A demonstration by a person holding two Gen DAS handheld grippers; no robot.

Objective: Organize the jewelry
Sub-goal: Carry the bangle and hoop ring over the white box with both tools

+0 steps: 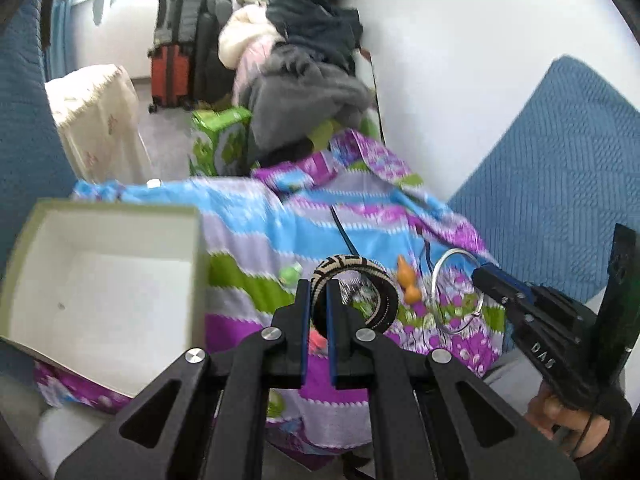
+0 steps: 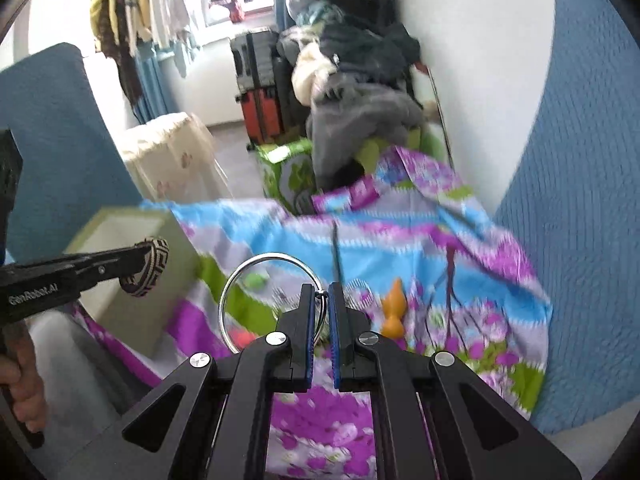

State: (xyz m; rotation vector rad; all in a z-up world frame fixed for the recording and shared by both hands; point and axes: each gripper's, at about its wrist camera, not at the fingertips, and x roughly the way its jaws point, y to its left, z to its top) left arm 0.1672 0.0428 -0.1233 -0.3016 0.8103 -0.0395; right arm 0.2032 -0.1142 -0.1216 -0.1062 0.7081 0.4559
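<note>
My left gripper (image 1: 318, 286) is shut on a black-and-cream patterned bangle (image 1: 360, 270), held above the colourful cloth; it also shows in the right wrist view (image 2: 149, 266). My right gripper (image 2: 320, 300) is shut on a thin silver ring bangle (image 2: 240, 280), which also shows in the left wrist view (image 1: 440, 272), right of the patterned bangle. An open white box (image 1: 100, 280) stands to the left; in the right wrist view the box (image 2: 132, 232) lies behind the left gripper (image 2: 136, 262). An orange ornament (image 1: 408, 280) lies on the cloth between the bangles.
A bright blue, purple and green cloth (image 1: 260, 240) covers the surface. Blue cushions (image 1: 560, 184) flank it on the right and left. A small green piece (image 1: 290, 274) and a dark cord (image 1: 344, 232) lie on the cloth. Clothes and suitcases (image 1: 176, 52) are piled behind.
</note>
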